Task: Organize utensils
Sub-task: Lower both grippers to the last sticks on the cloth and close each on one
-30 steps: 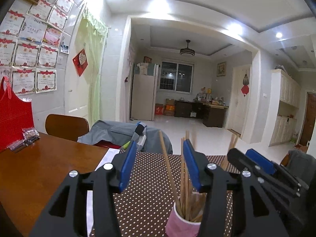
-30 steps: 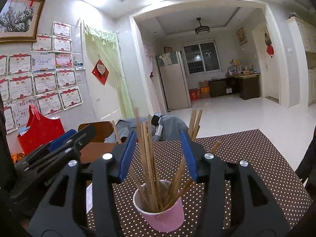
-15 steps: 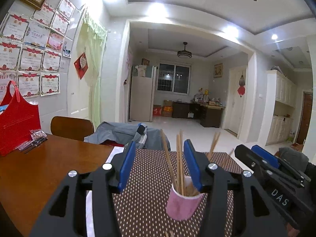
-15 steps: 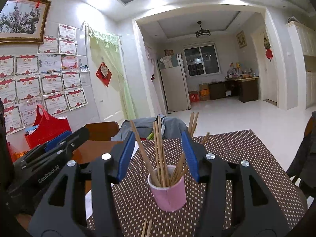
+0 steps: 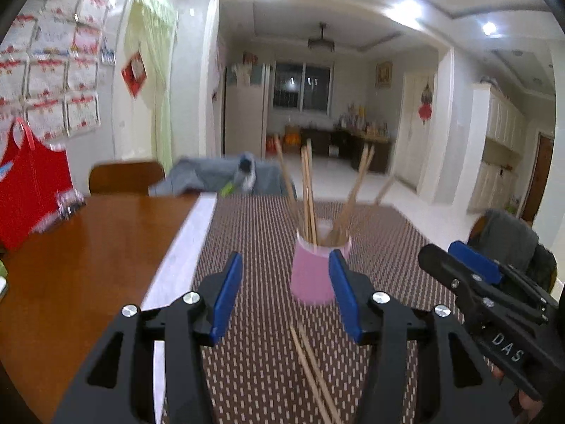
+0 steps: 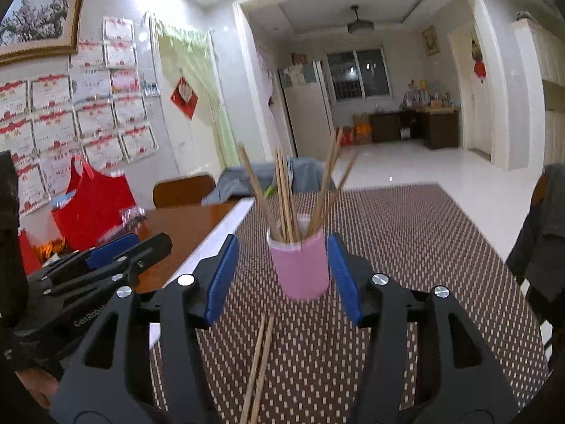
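A pink cup [image 5: 319, 268] [image 6: 300, 268] stands upright on the dotted brown table mat [image 5: 254, 240] [image 6: 406, 247] and holds several wooden chopsticks [image 5: 309, 194] [image 6: 286, 198]. A loose pair of chopsticks [image 5: 312, 364] [image 6: 259, 364] lies flat on the mat in front of the cup. My left gripper [image 5: 286, 296] is open and empty, just short of the cup. My right gripper [image 6: 282, 279] is open and empty, with the cup seen between its fingertips. Each gripper shows at the side of the other's view.
The wooden table [image 5: 88, 254] extends to the left of the mat. A red bag [image 5: 31, 187] [image 6: 91, 205] stands at the table's left by the wall. Chairs with grey clothing [image 5: 219, 176] stand at the far end, another chair [image 5: 512, 243] at the right.
Both grippers have drawn back from the cup and tilted down. The cup now sits farther ahead, and the loose pair of chopsticks on the mat has come into view.
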Demonstrator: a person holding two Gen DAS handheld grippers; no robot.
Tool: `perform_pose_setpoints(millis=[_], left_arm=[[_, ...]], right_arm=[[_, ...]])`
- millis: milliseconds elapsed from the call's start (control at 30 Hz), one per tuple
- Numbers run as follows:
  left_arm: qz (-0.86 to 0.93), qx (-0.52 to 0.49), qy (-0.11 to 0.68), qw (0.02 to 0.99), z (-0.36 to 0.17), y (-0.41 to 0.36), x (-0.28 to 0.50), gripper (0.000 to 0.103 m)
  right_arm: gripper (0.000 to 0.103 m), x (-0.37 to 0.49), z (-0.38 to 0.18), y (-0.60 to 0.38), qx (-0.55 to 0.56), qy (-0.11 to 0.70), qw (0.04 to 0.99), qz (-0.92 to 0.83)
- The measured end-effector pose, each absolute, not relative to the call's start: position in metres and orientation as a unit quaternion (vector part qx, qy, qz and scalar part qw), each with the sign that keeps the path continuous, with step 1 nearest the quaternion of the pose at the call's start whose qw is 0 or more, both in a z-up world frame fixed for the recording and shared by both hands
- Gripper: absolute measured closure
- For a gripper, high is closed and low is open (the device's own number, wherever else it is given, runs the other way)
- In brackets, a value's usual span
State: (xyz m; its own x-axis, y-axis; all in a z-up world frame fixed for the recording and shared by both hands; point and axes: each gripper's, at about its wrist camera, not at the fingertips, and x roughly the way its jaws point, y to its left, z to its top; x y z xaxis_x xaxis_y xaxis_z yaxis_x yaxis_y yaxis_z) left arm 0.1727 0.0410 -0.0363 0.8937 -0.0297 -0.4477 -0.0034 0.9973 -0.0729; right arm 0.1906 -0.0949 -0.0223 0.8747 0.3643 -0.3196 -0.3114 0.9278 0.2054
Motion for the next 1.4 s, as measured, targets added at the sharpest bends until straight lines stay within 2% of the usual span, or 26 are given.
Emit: perform_pose_setpoints(millis=[233,500,900,1400], left_arm=[[-0.016,-0.048,0.385,0.921,-0.097,0.041,0.188,0.052],[-0.032,-0.067,0.505,0.860,-0.153,0.037,0.205,0.052],[-0.015,-0.045,0.532,0.845,-0.174,0.020,0.225,0.052],[0.015,-0.005,0.529,0.848,-0.176,0.019,0.252,0.053]], right_arm=[[0.050,0.194,-0.064,-0.098,0.070,0.269,0.944,0.179],[0.050,0.198,-0.100,-0.106,0.079,0.331,0.924,0.177],[0.049,0.206,-0.120,-0.116,0.090,0.360,0.912,0.173],[0.048,0.225,-0.131,-0.114,0.092,0.379,0.904,0.178]])
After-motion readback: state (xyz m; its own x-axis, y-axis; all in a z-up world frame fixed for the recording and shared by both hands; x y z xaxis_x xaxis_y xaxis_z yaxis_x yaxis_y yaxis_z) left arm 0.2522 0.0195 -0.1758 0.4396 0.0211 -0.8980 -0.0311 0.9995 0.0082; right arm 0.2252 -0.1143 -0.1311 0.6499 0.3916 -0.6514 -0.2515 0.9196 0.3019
